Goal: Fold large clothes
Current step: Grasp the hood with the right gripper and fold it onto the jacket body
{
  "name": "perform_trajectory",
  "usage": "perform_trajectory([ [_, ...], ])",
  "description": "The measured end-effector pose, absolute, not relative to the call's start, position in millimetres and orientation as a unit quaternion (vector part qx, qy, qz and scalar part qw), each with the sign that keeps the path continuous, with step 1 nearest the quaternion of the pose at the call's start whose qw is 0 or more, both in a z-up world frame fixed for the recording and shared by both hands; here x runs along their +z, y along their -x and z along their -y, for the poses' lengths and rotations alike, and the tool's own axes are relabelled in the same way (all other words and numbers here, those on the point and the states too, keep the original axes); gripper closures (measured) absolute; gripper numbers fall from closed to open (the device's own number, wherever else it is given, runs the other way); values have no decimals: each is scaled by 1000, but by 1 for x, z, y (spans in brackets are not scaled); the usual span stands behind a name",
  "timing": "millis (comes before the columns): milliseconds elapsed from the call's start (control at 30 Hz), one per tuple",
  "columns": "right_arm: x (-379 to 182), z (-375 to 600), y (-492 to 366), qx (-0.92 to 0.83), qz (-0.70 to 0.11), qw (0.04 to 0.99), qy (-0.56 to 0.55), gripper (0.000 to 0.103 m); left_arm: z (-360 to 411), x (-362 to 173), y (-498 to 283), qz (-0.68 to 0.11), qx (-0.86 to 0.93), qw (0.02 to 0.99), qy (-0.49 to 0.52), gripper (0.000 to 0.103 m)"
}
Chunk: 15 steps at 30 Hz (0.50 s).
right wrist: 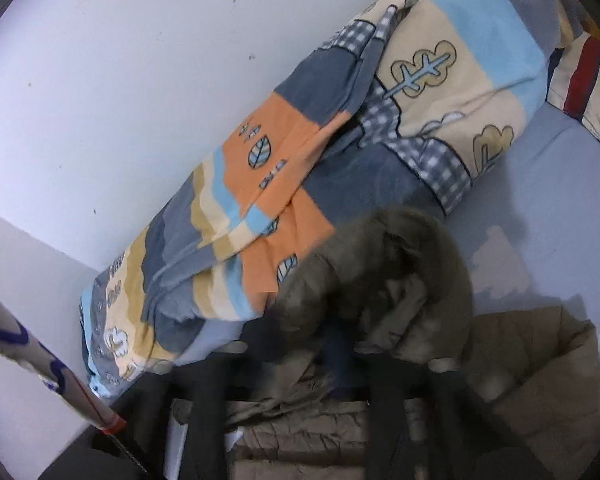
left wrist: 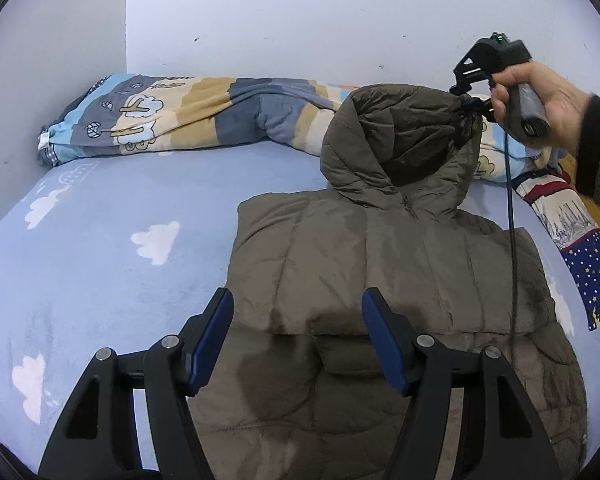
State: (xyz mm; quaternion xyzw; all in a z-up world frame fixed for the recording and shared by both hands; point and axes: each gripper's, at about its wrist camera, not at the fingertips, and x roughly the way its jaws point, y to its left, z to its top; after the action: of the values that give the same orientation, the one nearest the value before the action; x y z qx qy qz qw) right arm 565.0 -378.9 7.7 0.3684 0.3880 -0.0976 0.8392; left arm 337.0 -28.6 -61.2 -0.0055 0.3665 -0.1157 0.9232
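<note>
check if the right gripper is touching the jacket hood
Touching. The left wrist view shows the right gripper shut on the bunched tip of the hood, lifting it.

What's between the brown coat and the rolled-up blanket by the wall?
Just bare blue sheet with white clouds. The left wrist view shows it between the coat and the blanket; only the lifted hood overlaps the blanket.

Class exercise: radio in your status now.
Left gripper open above jacket. Right gripper shut on hood, lifted. Quilt behind, clear.
</note>
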Motion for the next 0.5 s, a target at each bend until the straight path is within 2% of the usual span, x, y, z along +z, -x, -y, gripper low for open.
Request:
perform_trajectory([
  [33,9,377,-559,-92,-383,844,-363,89,28,-60,-336,-367,-117,923,9,37],
  [133,18,369,-530,-78,-367,857,-352,91,26,-54,-334,-364,-119,923,23,37],
  [367,47,360,-421,-30,-332,874,-354,92,31,-36,-321,-343,-124,931,27,37],
  [500,37,355,-350,-19,-328,869,-370,92,36,-34,-317,-339,-126,932,20,37],
])
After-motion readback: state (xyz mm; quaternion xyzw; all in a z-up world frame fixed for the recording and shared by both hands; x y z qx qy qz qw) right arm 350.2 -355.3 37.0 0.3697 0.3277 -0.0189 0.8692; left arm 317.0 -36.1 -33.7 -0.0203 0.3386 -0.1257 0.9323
